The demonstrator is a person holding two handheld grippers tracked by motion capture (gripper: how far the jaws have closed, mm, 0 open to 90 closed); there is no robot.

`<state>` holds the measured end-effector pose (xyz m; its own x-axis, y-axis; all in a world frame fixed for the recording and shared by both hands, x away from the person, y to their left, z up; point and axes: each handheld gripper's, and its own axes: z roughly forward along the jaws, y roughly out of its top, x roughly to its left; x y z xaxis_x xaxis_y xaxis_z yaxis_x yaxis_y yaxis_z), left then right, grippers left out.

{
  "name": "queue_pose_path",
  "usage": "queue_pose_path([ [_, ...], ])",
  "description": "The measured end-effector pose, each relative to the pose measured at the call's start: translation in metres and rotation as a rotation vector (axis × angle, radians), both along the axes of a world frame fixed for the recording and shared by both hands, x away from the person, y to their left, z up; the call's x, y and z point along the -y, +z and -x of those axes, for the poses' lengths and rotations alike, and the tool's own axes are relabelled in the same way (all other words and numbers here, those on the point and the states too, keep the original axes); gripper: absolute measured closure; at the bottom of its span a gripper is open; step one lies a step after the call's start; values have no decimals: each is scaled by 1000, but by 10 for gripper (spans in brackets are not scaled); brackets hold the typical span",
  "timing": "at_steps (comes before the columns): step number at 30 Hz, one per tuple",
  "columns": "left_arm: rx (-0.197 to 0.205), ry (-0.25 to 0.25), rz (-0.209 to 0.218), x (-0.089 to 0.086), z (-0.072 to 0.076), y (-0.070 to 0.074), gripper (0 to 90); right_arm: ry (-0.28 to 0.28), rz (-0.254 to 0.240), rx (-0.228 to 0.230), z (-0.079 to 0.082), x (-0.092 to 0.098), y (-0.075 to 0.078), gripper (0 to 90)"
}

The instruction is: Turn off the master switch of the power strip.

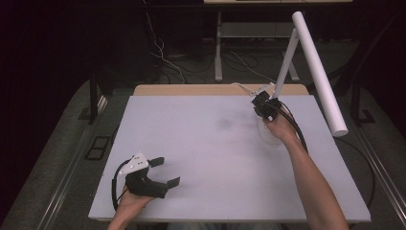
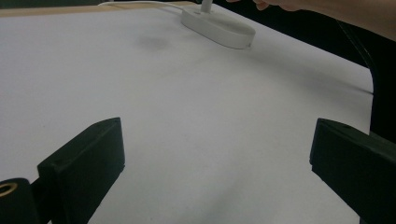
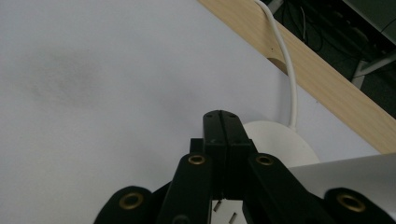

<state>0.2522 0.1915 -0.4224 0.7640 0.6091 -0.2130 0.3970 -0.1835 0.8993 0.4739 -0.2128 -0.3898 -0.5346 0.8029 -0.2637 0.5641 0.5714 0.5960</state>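
From the high view I see the white desk lamp (image 1: 306, 62) standing toward the far right of the white tabletop (image 1: 210, 158), its round base (image 1: 269, 135) partly hidden under my right hand (image 1: 281, 127). The right gripper (image 1: 262, 103) sits against the foot of the lamp's upright stem, on the side of the base nearest the far edge. The lamp's long tube head slants down to the right, out past the base. My left gripper (image 1: 165, 171) is well apart from the lamp, near the tabletop's near-left corner, its fingers spread wide with nothing between them.

In the left gripper view, the two black fingers (image 2: 84, 170) stand far apart over bare tabletop (image 2: 201, 116). The lamp base (image 2: 218, 27) lies far ahead, with its white cord (image 2: 140, 3) running off to the left (a faint grey smudge marks the surface just left of the base).

In the right gripper view, the right gripper (image 3: 222, 135) has its fingers pressed flat together, nothing visible between them. The lamp base (image 3: 280, 142) lies just behind their tips, and the cord (image 3: 287, 70) climbs from it over the wooden edge strip (image 3: 327, 86).
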Motion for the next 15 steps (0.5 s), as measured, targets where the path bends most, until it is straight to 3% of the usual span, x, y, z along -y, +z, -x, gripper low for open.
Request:
queue_pose_path([
  [15, 1, -4, 7, 1, 0, 0, 21, 24, -91, 27, 33, 18, 20, 891],
])
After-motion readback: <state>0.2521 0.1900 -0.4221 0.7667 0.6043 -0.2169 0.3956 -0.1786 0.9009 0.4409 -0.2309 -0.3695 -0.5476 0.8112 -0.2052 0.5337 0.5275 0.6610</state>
